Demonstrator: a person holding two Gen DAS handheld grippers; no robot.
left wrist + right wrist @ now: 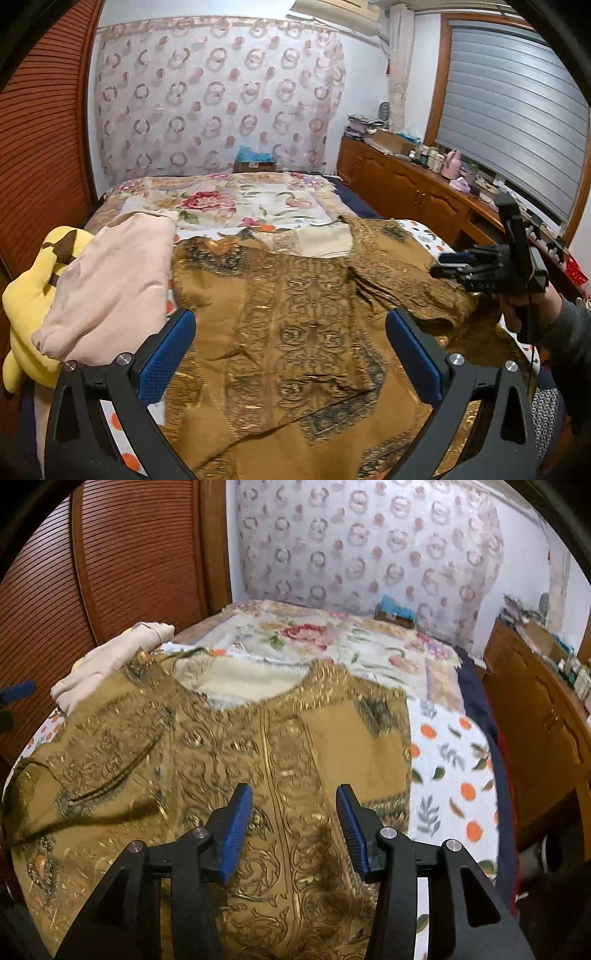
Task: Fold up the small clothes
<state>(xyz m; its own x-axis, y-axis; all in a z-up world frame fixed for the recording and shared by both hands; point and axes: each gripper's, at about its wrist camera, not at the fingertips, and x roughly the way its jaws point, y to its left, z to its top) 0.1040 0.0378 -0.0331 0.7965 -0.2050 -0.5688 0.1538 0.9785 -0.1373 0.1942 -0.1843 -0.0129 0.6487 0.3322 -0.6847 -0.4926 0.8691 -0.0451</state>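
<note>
Currently, left to right: yellow plush toy (26, 295) and folded pink garment (110, 280) at bed's (450, 746) left edge. Left hand-held gripper (290, 354) released, jaws wide, empty, over brown patterned top (295, 314). Top lies flat mid-bed; neckline toward headboard, long axis head-to-foot. Thin, soft, likely light, slightly slippery; take hems or shoulder seams. Right hand-held gripper (293, 827) released, empty, above centre placket.

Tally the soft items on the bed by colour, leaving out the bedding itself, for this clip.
Brown-gold patterned garment: 1
Beige-pink folded cloth: 1
Yellow plush toy: 1
Total: 3
</note>
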